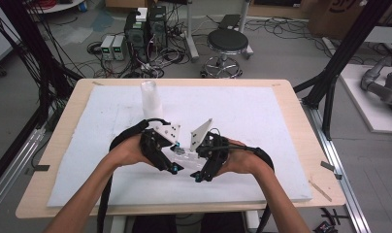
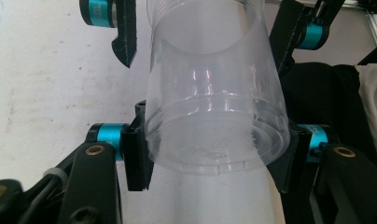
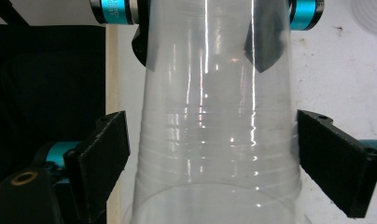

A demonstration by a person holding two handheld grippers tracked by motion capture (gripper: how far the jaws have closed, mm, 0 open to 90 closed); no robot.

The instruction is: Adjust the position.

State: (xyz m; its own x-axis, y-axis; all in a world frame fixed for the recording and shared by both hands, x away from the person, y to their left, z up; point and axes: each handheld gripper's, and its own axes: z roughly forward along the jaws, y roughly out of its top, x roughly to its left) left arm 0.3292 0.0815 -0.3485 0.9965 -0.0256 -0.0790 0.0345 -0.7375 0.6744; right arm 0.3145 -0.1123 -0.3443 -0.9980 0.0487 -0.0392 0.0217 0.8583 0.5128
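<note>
A clear plastic cup (image 1: 185, 153) lies level between my two grippers, low over the white mat (image 1: 262, 136). My left gripper (image 2: 217, 144) is shut on the cup (image 2: 214, 93) near its base, both pads pressing its wall. My right gripper (image 3: 214, 135) stands open around the cup's (image 3: 214, 177) wide end, and its pads (image 3: 102, 144) sit just off the plastic. In the high view the left gripper (image 1: 171, 162) and right gripper (image 1: 204, 169) face each other near the table's front middle. A stack of clear cups (image 1: 150, 99) stands upright behind them.
The mat covers most of the wooden table (image 1: 301, 111). Beyond the far edge stand a black stool (image 1: 227, 42) and computer boxes (image 1: 145, 31) among cables. Black frame posts (image 1: 330, 82) rise at both sides.
</note>
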